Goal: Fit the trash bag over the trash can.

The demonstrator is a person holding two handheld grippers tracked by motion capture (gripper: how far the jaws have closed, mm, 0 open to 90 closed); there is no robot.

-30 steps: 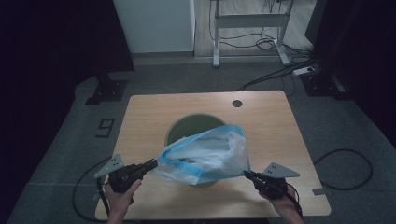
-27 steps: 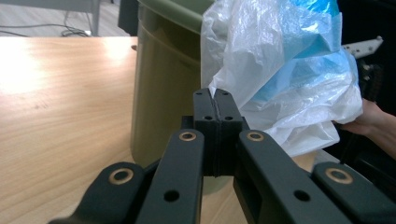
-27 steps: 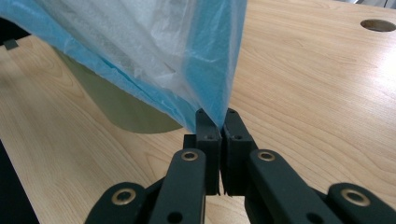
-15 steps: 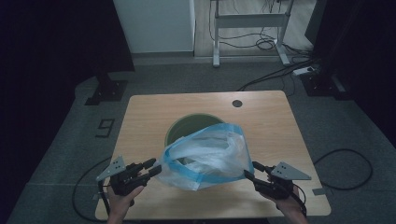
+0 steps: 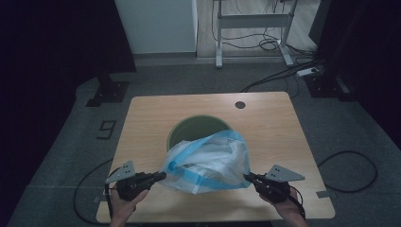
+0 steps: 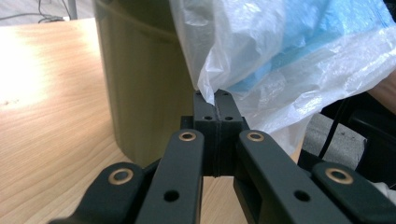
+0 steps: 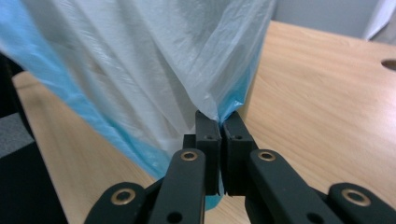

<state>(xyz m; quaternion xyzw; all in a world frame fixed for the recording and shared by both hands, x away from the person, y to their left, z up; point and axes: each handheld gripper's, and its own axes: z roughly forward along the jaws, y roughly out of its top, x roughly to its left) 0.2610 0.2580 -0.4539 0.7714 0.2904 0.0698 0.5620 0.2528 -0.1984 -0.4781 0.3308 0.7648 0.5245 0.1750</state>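
Both grippers' jaws clamped on plastic bag [image 5: 208,161] edges.

Bag [image 5: 208,161] was translucent white with a light blue band along its edge; the same blue showed through the film in the left gripper view. Bin [image 5: 189,130] was dull olive green. Table [image 5: 279,123] was pale wood grain with one dark round hole [image 5: 240,104]. Gripper jaws were matte black with brass-coloured rivets. Floor [image 5: 94,142] was grey.
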